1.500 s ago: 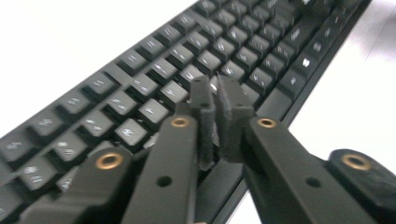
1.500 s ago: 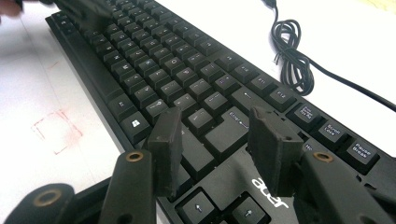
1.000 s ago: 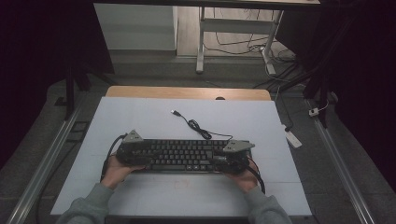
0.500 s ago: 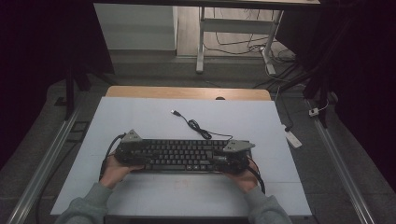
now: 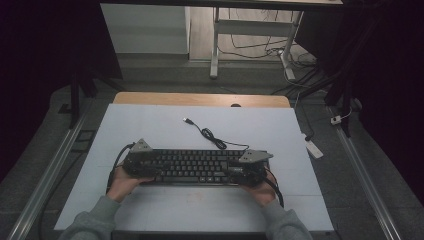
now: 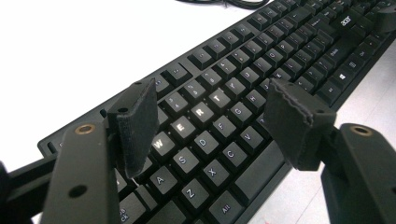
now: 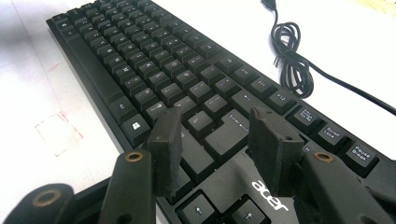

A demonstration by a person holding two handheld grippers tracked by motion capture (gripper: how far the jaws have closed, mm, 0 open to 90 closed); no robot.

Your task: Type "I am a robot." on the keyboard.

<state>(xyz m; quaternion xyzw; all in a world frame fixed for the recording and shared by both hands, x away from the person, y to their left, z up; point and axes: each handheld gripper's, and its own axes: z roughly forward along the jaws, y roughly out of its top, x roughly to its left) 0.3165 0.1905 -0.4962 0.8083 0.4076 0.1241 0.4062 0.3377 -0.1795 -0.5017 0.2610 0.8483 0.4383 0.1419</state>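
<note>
A black Acer keyboard point(image 5: 192, 166) lies flat on the white tabletop point(image 5: 150, 125), with its coiled black cable point(image 5: 210, 135) trailing toward the far side. My left gripper point(image 5: 154, 169) is at the keyboard's left end. In the left gripper view its jaws point(image 6: 212, 112) have just been opening and hover wide apart above the letter keys point(image 6: 201, 112), pressing on nothing. My right gripper point(image 5: 231, 170) is at the right end. Its pads point(image 7: 215, 128) stand apart over the keys near the Enter key point(image 7: 233, 133) and grip nothing. A hand holds each gripper.
The cable point(image 7: 292, 60) ends in a USB plug point(image 5: 188, 121) on the far middle of the table. A faint red mark point(image 7: 56, 133) is on the tabletop near the front edge. A white power strip point(image 5: 313, 148) lies on the floor off the right edge.
</note>
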